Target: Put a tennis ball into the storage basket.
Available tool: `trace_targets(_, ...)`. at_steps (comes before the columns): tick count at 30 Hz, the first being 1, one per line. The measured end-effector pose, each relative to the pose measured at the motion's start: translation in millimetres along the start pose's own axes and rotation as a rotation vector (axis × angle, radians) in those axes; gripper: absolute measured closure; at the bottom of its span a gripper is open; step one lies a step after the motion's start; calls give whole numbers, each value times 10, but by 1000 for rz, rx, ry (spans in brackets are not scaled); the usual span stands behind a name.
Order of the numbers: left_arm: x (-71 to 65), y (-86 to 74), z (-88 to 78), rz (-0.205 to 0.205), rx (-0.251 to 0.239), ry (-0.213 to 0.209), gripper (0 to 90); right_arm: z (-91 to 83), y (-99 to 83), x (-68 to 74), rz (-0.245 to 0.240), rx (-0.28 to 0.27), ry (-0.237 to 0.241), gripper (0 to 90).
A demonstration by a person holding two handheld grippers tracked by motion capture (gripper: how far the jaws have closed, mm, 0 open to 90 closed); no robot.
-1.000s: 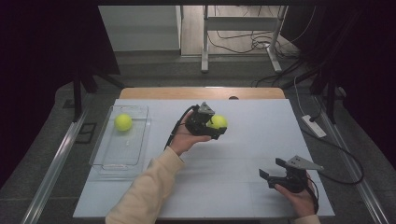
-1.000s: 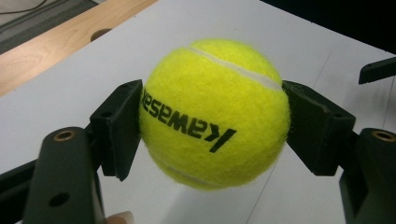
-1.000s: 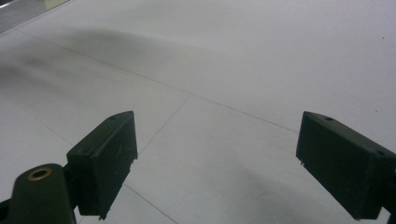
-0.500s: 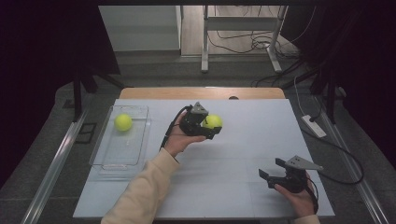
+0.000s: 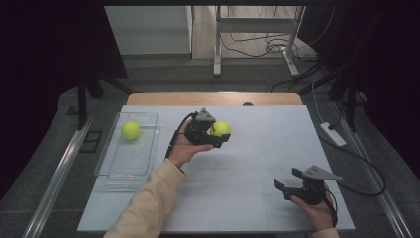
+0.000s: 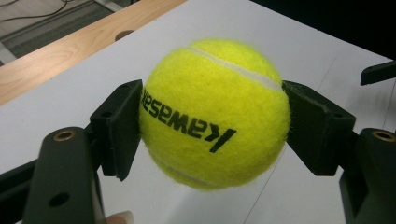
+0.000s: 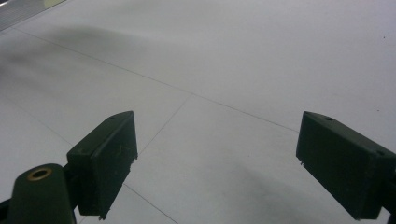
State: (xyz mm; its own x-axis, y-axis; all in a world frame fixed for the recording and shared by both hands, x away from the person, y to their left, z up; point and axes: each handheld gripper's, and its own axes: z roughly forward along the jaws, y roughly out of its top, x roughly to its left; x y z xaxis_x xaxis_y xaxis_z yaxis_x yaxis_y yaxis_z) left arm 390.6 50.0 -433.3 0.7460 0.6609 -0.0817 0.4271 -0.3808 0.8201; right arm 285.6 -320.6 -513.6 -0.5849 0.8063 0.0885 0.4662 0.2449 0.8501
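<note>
Two balls: both yellow tennis balls, one held and one lying in a tray.
Left tool [image 5: 221, 137]: clamped on the held ball [image 5: 220, 128], one black jaw pressed against each side of it; in the left gripper view the ball [image 6: 215, 112] sits squarely between the jaws with black lettering facing the camera, upside down.
Held ball height: clear of the bench, with white surface visible beneath it in the left gripper view.
Left hand [image 5: 182, 148]: wrapped around the tool body from below, with a cream sleeve [image 5: 148, 208] running back toward the near edge.
Right tool [image 5: 290, 181]: jaws spread wide with nothing between them; in the right gripper view the right tool [image 7: 217, 163] looks down on bare white bench.
Right hand [image 5: 319, 210]: grips that tool low over the bench, well apart from the left tool and nearer the person.
Second ball [image 5: 131, 130]: inside the clear tray [image 5: 116, 168], at its far end, off to the outer side of the left tool.
Bench [image 5: 233, 198]: white sheet over a wooden top, whose strip shows beyond the left tool.
</note>
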Motion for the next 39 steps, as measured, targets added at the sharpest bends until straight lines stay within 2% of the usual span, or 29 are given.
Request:
trace_targets(15,56,-66,-149,-17,-19,19,270,0,-1,3,-2,0,-2,122)
trace_targets(21,81,-101,-218,-5,-20,47,270,1,2,7,-4,2,-5,123)
trace_targets(29,108,-156,-300,-16,-27,53,270,-1,5,11,-3,0,-8,124)
trace_targets(39,112,-237,-379,-8,-24,74,270,-3,10,20,0,-5,-11,124)
